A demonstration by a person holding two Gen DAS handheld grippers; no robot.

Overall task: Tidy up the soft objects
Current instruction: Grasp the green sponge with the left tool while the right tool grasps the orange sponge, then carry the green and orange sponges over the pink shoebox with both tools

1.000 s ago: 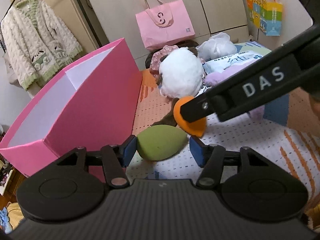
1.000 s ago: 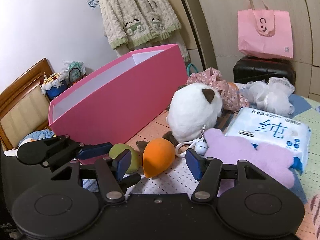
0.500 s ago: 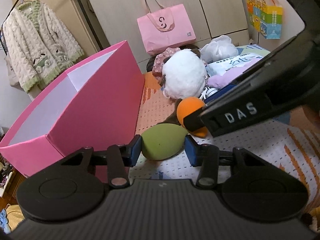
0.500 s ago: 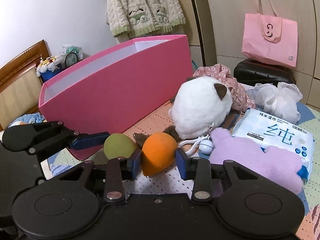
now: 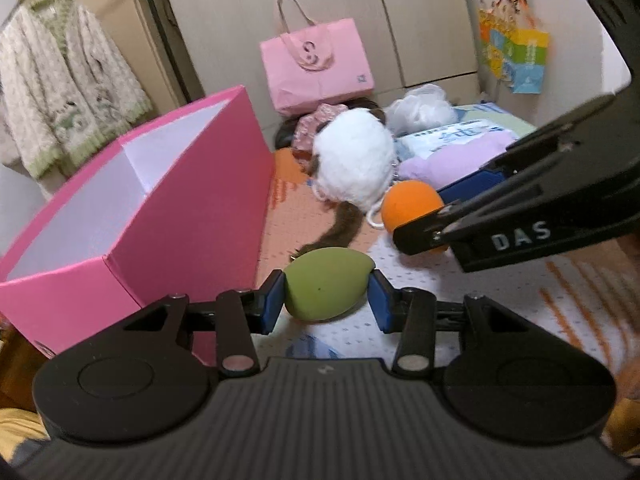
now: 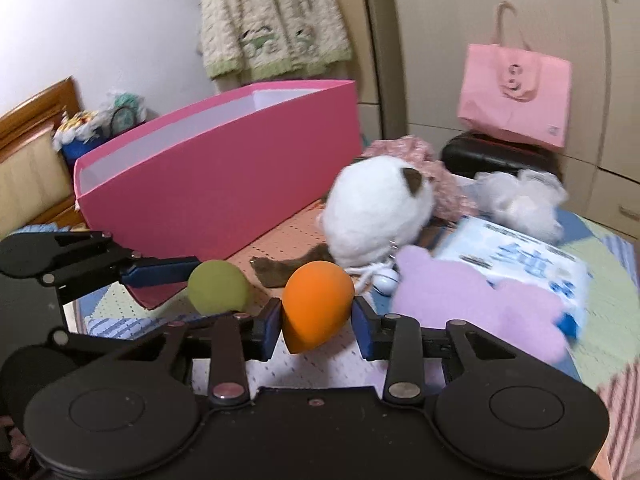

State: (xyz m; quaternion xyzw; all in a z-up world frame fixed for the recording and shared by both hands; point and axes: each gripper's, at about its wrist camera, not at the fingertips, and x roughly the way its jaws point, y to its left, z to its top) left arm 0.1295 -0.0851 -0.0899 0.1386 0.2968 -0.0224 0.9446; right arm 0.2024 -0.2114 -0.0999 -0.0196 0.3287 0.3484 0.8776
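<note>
A green egg-shaped sponge (image 5: 326, 284) sits on the dotted bedspread, and my left gripper (image 5: 326, 304) is shut on it, blue pads pressing both sides. Just to its right, an orange egg-shaped sponge (image 6: 320, 304) sits between the pads of my right gripper (image 6: 318, 320). Those jaws are closing and both pads touch the sponge. From the right wrist view the green sponge (image 6: 218, 286) shows at the left with one left finger (image 6: 160, 272) against it. An open pink box (image 5: 180, 216) stands close on the left.
A white plush (image 6: 376, 212) with brown ears lies behind the sponges. A purple plush (image 6: 472, 304), a wipes pack (image 6: 520, 256) and a white mesh puff (image 6: 520, 200) lie at the right. A pink bag (image 5: 316, 64) rests on a black case by the wardrobe.
Both grippers have closed from wide open onto their sponges, the left on the green, the right on the orange. The right gripper has shifted and its view is now blurred.
</note>
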